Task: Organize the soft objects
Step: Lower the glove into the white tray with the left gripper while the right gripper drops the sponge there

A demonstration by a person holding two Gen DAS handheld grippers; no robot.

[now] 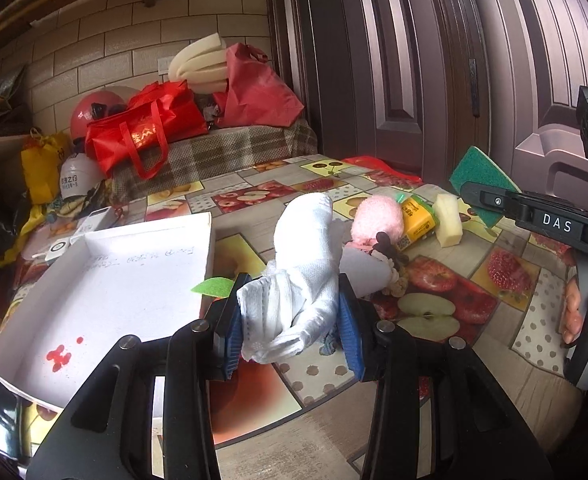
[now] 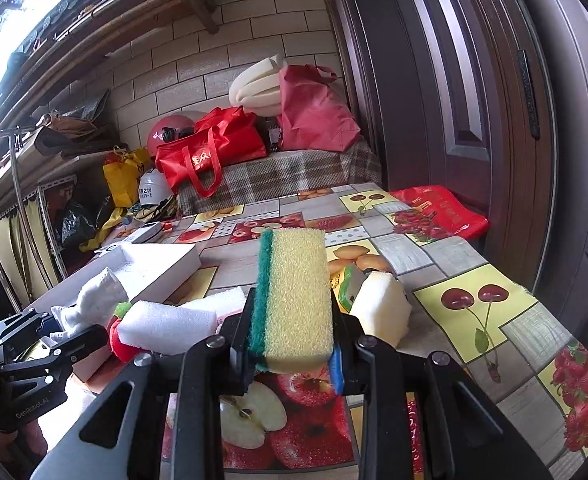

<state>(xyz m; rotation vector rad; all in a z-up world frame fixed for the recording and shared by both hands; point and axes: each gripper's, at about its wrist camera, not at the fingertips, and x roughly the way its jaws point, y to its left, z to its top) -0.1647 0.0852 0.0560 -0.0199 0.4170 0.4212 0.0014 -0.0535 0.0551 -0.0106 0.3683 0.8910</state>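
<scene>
My left gripper is shut on a crumpled white sock, its blue pads pressing the cloth from both sides, above the fruit-patterned table. A shallow white box lies just left of it. My right gripper is shut on a yellow sponge with a green scrub side, held above the table. On the table between them lie a pink fluffy piece, a white foam block, a flat white foam piece and a red plush strawberry. The left gripper shows in the right wrist view too.
A yellow carton lies beside the foam block. A small white device sits behind the box. A red bag lies on the table's far right corner by the dark door. Behind the table, a plaid bench carries red bags and foam.
</scene>
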